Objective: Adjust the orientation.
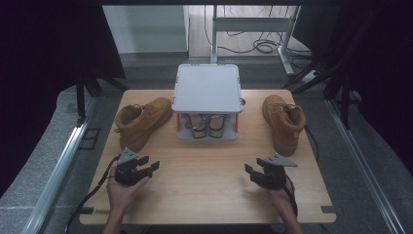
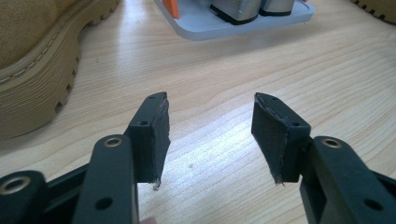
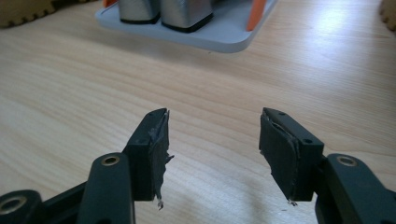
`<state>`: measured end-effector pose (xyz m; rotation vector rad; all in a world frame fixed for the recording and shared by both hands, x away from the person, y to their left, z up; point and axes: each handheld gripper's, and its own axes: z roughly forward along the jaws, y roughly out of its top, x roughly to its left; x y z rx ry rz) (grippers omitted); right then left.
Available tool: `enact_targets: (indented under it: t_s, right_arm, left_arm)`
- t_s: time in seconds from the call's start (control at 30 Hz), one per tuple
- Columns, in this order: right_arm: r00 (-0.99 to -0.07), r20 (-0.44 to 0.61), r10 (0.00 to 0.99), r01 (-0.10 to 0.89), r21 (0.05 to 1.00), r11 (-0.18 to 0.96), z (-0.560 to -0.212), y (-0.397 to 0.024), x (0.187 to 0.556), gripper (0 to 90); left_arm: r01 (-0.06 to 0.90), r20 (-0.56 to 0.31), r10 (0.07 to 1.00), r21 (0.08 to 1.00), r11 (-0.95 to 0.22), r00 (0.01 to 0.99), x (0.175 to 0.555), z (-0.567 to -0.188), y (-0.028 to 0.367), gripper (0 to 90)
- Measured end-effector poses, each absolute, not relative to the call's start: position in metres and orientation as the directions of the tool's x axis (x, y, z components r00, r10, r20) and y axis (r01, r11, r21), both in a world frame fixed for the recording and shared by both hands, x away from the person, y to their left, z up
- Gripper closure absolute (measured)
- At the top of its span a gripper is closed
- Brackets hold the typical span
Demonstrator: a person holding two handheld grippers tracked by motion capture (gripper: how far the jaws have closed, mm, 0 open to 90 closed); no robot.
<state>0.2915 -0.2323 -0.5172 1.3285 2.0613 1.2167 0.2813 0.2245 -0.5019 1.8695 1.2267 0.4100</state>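
Two tan boots lie on the wooden table point(image 1: 204, 180): the left boot point(image 1: 141, 119) at the left, the right boot point(image 1: 283, 121) at the right. Between them stands a grey two-level shoe rack point(image 1: 207, 87) with a pair of silver shoes point(image 1: 207, 126) on its lower shelf. My left gripper point(image 1: 151, 168) rests near the front left, a short way below the left boot, jaws open and empty. The boot's sole point(image 2: 32, 88) fills the left of the left gripper view. My right gripper point(image 1: 251, 171) sits at the front right, open, nothing between its pads point(image 3: 154, 140).
The rack's base point(image 3: 219, 37) with orange posts lies ahead of both grippers. Bare wood point(image 2: 210, 84) spreads between the grippers and the rack. Beyond the table are a desk frame and cables point(image 1: 263, 46) on the floor; metal rails point(image 1: 63, 161) run along the table's sides.
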Motion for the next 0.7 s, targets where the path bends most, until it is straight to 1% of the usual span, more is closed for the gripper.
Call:
enact_targets:
  t_s: [0.07, 0.13, 0.17, 0.27, 0.33, 0.4, 0.47, 0.57, 0.63, 0.7]
  right_arm:
    - [-0.468, 0.132, 0.874, 0.53, 0.833, 0.158, -0.517, -0.234, 0.293, 45.4]
    - [-0.465, 0.124, 0.877, 0.528, 0.834, 0.162, -0.516, -0.236, 0.294, 48.4]
    - [-0.462, 0.116, 0.879, 0.525, 0.834, 0.166, -0.516, -0.237, 0.296, 51.6]
    - [-0.453, 0.063, 0.889, 0.51, 0.837, 0.201, -0.517, -0.241, 0.302, 65.4]
    - [-0.452, 0.042, 0.891, 0.508, 0.833, 0.218, -0.518, -0.244, 0.308, 72.3]
    - [-0.451, 0.042, 0.891, 0.501, 0.838, 0.214, -0.517, -0.247, 0.313, 77.8]
    - [-0.446, 0.068, 0.892, 0.499, 0.847, 0.185, -0.517, -0.251, 0.317, 82.9]
    - [-0.443, 0.057, 0.895, 0.497, 0.846, 0.192, -0.516, -0.253, 0.323, 88.7]
    - [-0.446, 0.05, 0.893, 0.492, 0.848, 0.198, -0.514, -0.253, 0.327, 89.5]
    - [-0.442, 0.032, 0.897, 0.484, 0.85, 0.208, -0.511, -0.254, 0.331, 89.6]
  left_arm:
    - [0.595, -0.175, 0.868, 0.787, -0.16, 0.464, 0.283, -0.502, 0.225, 45.8]
    - [0.6, -0.184, 0.868, 0.786, -0.152, 0.462, 0.285, -0.503, 0.225, 45.4]
    - [0.602, -0.188, 0.868, 0.785, -0.15, 0.46, 0.286, -0.503, 0.225, 45.2]
    - [0.608, -0.188, 0.871, 0.779, -0.149, 0.455, 0.289, -0.504, 0.225, 44.8]
    - [0.611, -0.189, 0.871, 0.778, -0.148, 0.452, 0.29, -0.505, 0.225, 44.4]
    - [0.61, -0.19, 0.871, 0.779, -0.147, 0.453, 0.291, -0.505, 0.225, 44.2]
    - [0.61, -0.193, 0.873, 0.78, -0.142, 0.449, 0.291, -0.505, 0.225, 44.2]
    - [0.615, -0.196, 0.873, 0.775, -0.142, 0.448, 0.291, -0.506, 0.226, 44.2]
    - [0.619, -0.216, 0.866, 0.775, -0.128, 0.45, 0.291, -0.506, 0.226, 44.2]
    - [0.62, -0.212, 0.867, 0.773, -0.134, 0.451, 0.29, -0.507, 0.225, 44.1]
